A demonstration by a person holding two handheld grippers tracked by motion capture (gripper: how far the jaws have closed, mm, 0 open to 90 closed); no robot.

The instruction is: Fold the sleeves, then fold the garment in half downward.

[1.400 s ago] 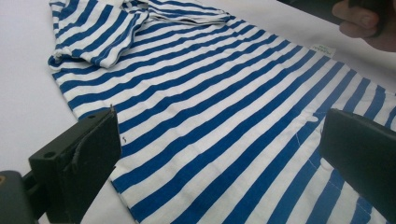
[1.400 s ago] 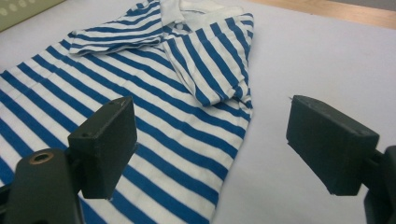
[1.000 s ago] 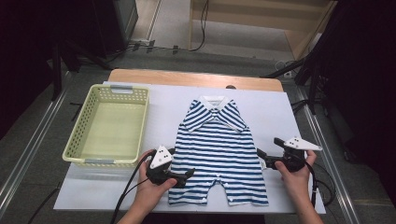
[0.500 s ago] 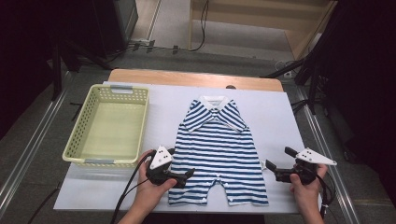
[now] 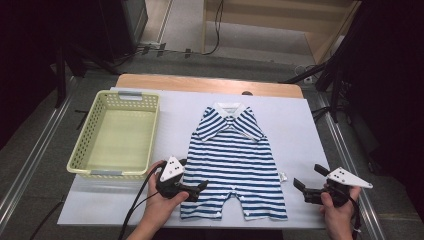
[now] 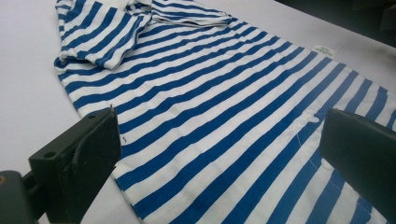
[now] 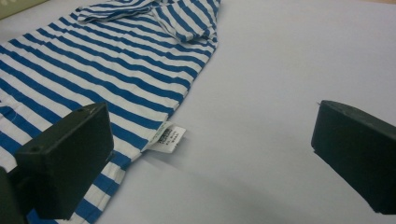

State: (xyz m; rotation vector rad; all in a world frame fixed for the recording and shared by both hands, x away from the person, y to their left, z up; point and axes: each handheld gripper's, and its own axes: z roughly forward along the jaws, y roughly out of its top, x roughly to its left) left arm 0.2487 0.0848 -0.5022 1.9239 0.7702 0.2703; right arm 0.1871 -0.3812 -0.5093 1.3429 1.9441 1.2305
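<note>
Bench (image 5: 300,125): covered by a white sheet, with a wooden strip exposed along the far edge.

Basket (image 5: 80,150): pale yellow-green plastic, perforated walls, placed at the bench's left side with its near rim close to the near-left corner region. Nothing can be seen inside it.

Striped romper (image 5: 232,160): blue-and-white, laid flat at the middle of the bench, white collar toward the far edge, the two leg openings toward the near edge. Short sleeves are spread to either side. A small white care label (image 7: 169,137) is seen sticking out from the romper's right side seam, lying on the sheet.

Left gripper (image 5: 197,187): held low at the romper's near-left hem. Jaws are apart; in the left gripper view the striped fabric lies between and beyond them, with one jaw over the bare sheet at the garment's edge and the other over the stripes. No fabric is pinched.

Right gripper (image 5: 307,180): held near the bench's near-right corner, off the romper, well apart from its right edge. Jaws have just been opening and are spread wide; only the bare sheet and the care label lie between them in the right gripper view.
</note>
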